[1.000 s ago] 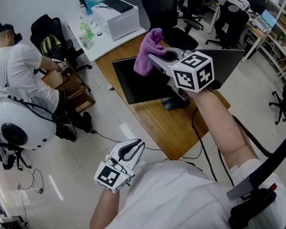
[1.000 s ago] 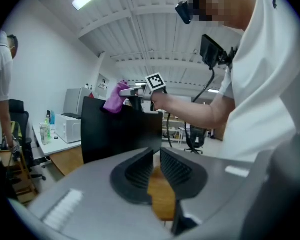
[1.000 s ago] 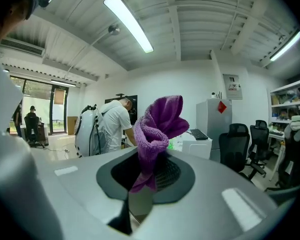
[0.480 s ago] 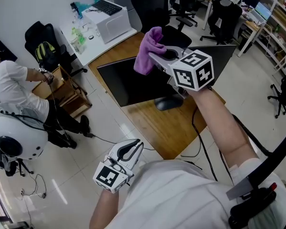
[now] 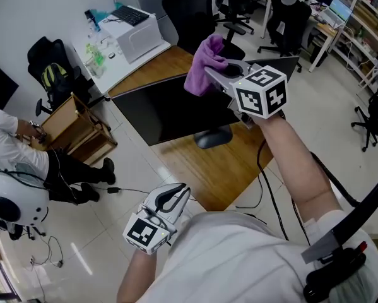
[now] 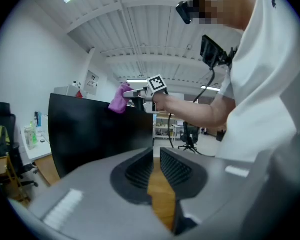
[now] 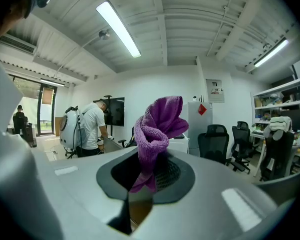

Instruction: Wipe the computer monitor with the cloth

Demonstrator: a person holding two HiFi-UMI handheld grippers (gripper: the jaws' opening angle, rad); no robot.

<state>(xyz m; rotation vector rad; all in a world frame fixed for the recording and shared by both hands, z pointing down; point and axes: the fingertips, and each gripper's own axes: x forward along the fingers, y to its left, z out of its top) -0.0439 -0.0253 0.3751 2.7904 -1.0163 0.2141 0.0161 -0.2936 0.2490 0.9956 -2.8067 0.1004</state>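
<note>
- Upper centre of head view: right gripper (image 5: 215, 76) clenched on purple cloth (image 5: 203, 65), held by the top edge of black computer monitor (image 5: 163, 109) on wooden desk (image 5: 207, 169).
- Lower left: left gripper (image 5: 175, 197) narrowly parted, grasping nothing.

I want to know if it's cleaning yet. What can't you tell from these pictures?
- Whether the cloth touches the monitor: the head view looks down from above, and in the left gripper view it is too small.
- Part of the monitor's top edge: head view, behind the right claw and cloth.
- How dirty the monitor is: too fine to see in any view.
</note>
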